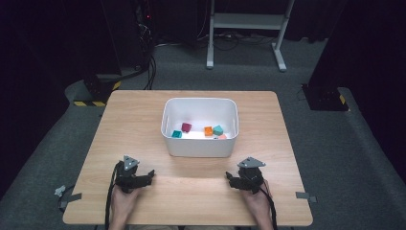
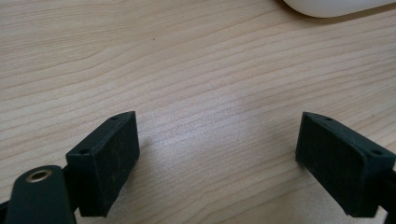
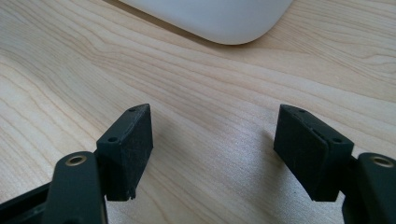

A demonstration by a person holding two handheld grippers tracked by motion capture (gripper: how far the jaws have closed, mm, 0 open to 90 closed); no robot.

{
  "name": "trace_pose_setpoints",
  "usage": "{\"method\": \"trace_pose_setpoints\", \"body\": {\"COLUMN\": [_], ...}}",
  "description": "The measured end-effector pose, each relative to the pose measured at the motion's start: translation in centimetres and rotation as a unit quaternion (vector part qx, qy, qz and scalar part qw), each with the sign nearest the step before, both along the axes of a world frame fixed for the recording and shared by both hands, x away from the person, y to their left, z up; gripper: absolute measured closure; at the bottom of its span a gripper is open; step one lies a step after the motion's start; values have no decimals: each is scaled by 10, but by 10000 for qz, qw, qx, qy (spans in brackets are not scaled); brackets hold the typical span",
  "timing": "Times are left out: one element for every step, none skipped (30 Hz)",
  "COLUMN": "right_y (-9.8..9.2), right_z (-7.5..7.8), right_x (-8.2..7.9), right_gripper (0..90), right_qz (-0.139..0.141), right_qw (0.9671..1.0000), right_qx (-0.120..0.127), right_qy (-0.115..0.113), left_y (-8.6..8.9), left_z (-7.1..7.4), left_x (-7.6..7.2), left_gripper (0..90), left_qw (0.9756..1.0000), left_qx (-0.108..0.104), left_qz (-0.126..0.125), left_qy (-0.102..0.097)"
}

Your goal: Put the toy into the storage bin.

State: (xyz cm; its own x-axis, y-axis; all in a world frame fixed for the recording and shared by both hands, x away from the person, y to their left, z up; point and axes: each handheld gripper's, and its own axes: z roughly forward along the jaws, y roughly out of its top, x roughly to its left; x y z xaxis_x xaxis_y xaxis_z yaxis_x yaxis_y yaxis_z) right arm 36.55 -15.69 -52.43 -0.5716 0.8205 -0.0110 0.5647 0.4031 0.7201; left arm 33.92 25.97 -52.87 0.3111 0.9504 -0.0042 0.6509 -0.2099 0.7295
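A white bin [image 1: 199,143] stands at the middle of the wooden table [image 1: 268,124]. Inside lie small blocks: a maroon one [image 1: 186,127], an orange one [image 1: 208,131], two teal ones [image 1: 176,134] [image 1: 218,130]. My left gripper [image 1: 151,174] rests near the front left of the table, jaws wide apart over bare wood [image 2: 217,140], nothing between them. My right gripper [image 1: 229,178] rests near the front right, also open and empty [image 3: 212,140]. The bin's rounded corner [image 3: 219,23] lies just ahead of the right gripper; its edge [image 2: 336,5] shows at the top of the left gripper view.
Both hands hold the grippers at the table's near edge. Bare wood lies between the grippers and in front of the bin. Beyond the table stand a white desk frame [image 1: 246,28] and dark equipment with cables [image 1: 143,43] on grey carpet. Tape strips [image 1: 305,195] mark the front corners.
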Motion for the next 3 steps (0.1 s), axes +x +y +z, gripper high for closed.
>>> {"method": "trace_pose_setpoints", "body": {"right_y": [0, 0, 0], "right_z": [0, 0, 0], "right_x": [0, 0, 0], "right_gripper": [279, 279, 279], "right_qz": [0, 1, 1], "right_qw": [10000, 10000, 10000], "right_qx": [1, 1, 0], "right_qy": [0, -2, -1], "left_y": [0, 0, 0], "left_z": [0, 0, 0], "left_x": [0, 0, 0], "left_gripper": [133, 133, 133], "left_qw": [10000, 10000, 10000], "left_qx": [-4, -4, -4], "left_qz": [-2, -3, -2], "left_qy": [0, 1, 1]}}
